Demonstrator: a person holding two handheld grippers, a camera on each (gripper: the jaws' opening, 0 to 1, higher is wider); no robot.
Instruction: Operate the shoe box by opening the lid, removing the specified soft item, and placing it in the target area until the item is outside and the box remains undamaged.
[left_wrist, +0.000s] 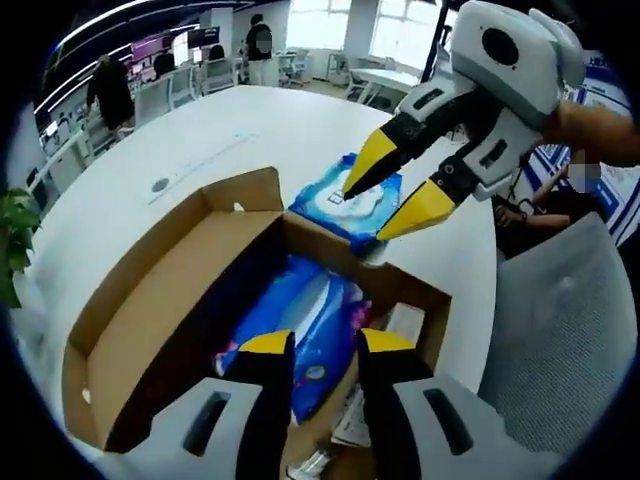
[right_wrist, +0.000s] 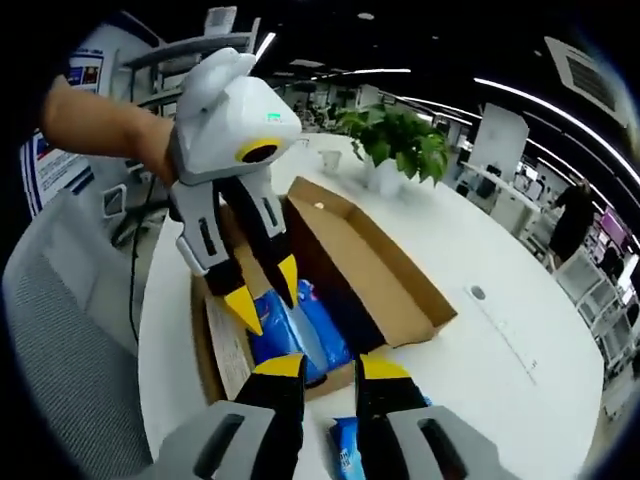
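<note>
An open cardboard shoe box (left_wrist: 170, 300) lies on the white table (left_wrist: 200, 130), its lid folded flat outward. Inside it is a soft blue plastic pack (left_wrist: 320, 320). My left gripper (left_wrist: 325, 345) is open, its yellow tips low in the box on either side of that pack; the right gripper view shows it (right_wrist: 268, 292) reaching down into the box (right_wrist: 370, 270) over the blue pack (right_wrist: 300, 335). A second blue-and-white pack (left_wrist: 345, 205) lies on the table just beyond the box. My right gripper (left_wrist: 395, 185) hangs open over it, one tip near its top; the pack (right_wrist: 345, 445) sits below my right gripper (right_wrist: 332, 367).
White paper sheets (left_wrist: 355, 425) lie in the box's near corner. A grey chair (left_wrist: 560, 340) stands close to the table edge. A potted plant (right_wrist: 395, 140) and a cup (right_wrist: 330, 158) stand at the table's far side. People (left_wrist: 110, 90) stand among desks behind.
</note>
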